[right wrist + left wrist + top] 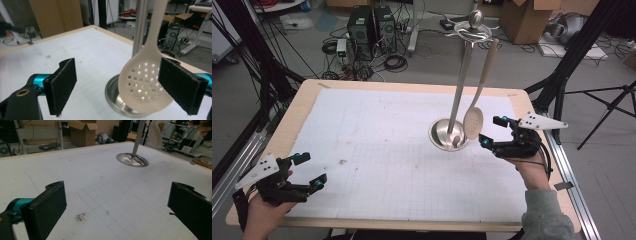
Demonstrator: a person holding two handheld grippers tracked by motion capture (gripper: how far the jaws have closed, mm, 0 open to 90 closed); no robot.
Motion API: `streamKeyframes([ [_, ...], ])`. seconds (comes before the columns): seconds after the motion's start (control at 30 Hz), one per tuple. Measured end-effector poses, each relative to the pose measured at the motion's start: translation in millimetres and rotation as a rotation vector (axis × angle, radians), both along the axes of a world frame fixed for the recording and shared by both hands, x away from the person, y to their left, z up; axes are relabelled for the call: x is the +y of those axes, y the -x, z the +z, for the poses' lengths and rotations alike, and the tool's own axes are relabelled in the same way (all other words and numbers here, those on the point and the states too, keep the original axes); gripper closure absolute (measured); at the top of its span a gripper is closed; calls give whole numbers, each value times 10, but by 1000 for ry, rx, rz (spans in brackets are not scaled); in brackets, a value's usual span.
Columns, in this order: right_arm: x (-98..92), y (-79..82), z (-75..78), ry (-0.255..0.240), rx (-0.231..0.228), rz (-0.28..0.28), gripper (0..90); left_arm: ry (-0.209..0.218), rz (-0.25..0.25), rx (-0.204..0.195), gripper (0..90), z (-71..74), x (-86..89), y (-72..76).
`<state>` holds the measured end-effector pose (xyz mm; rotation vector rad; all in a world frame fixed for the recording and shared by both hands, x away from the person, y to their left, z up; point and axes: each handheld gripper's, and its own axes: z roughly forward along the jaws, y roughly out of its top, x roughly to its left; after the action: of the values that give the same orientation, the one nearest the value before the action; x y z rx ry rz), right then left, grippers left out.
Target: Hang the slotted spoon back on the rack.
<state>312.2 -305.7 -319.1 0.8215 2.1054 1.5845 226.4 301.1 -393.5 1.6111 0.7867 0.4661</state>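
A steel utensil stand rises from a round dished base (448, 135) on the right half of the table, its pole (462, 85) ending in hooks (472, 32). From a hook hangs a beige slotted spoon (473, 122), its perforated head just above the base. My right gripper (491, 131) is open just right of that head. In the right gripper view the spoon's head (143, 87) hangs between the jaws, nearer the right-hand one, and the right gripper (122, 87) does not press on it. My left gripper (312, 170) stands open and holds nothing at the near left; its jaws frame bare mat in the left gripper view (115, 205).
A white gridded mat (387, 150) covers the wooden table (307, 95), with a small dark stain (343, 161) near the left gripper. Behind the table are computer towers (372, 25), cables and cardboard boxes (527, 20) on the floor. Black tripod legs (572, 55) stand at the right.
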Motion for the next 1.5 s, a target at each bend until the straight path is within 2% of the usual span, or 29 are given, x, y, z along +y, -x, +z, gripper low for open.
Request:
streamKeyframes([
  [0.07,11,39,-35,11,6,6,145,10,-8,-14,23,6,1,-4],
  [0.13,13,79,-58,22,-9,9,145,16,-17,-24,23,4,5,-6],
  [0.23,-30,168,-105,-27,-24,3,145,19,-13,-23,24,-3,25,-29],
  [0.43,-133,301,-183,-52,-22,-9,143,37,-10,-39,24,13,34,-61],
  [0.47,-164,321,-199,-82,-18,-1,143,38,0,-50,23,13,29,-68],
  [0.5,-211,348,-220,-132,-14,4,143,41,5,-57,23,12,25,-72],
  [0.53,-238,365,-230,-148,-20,-3,143,47,6,-61,24,11,22,-78],
  [0.63,-332,428,-271,-149,-21,-29,143,49,0,-61,23,8,9,-94],
  [0.87,-442,522,-381,-86,-24,-59,143,47,-6,-55,23,-1,2,-124],
  [1.17,-496,602,-492,-65,-25,-54,143,31,-7,-54,23,-14,-5,-135],
  [1.5,-546,709,-636,-62,-58,-123,143,22,3,-50,23,-44,-11,-149],
])
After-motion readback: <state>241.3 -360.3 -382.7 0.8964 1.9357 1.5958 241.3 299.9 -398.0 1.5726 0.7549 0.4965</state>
